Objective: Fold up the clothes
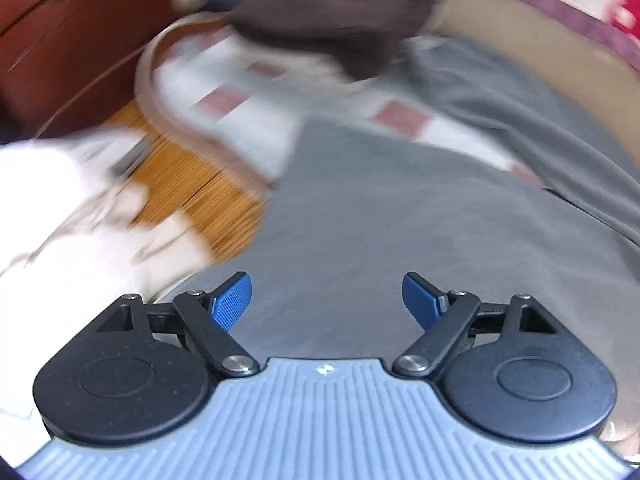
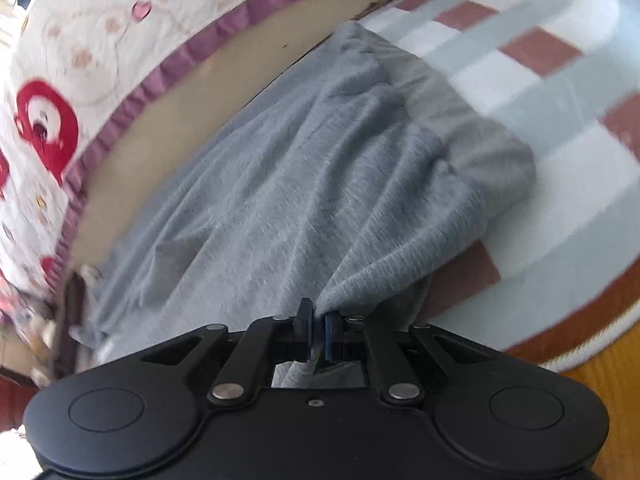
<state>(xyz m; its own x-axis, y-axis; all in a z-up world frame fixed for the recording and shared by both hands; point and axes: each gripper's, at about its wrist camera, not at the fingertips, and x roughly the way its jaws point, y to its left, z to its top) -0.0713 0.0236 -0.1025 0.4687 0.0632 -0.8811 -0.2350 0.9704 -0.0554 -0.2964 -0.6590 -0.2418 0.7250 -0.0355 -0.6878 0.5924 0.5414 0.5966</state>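
A grey garment (image 2: 304,184) lies spread over a checked rug beside a bed. My right gripper (image 2: 318,334) is shut on a bunched edge of this garment, and the cloth fans out from the jaws in creases. In the left wrist view the same grey garment (image 1: 400,232) fills the middle and right, blurred by motion. My left gripper (image 1: 327,300) hangs just above it, open wide, with nothing between its blue pads (image 1: 232,300).
A dark brown garment (image 1: 336,20) lies on the white, grey and pink checked rug (image 2: 560,128). White cloth (image 1: 60,220) sits at the left over wooden floor (image 1: 200,184). A floral bedspread (image 2: 80,60) with a purple frill borders the garment. Red-brown furniture (image 1: 60,32) stands at the far left.
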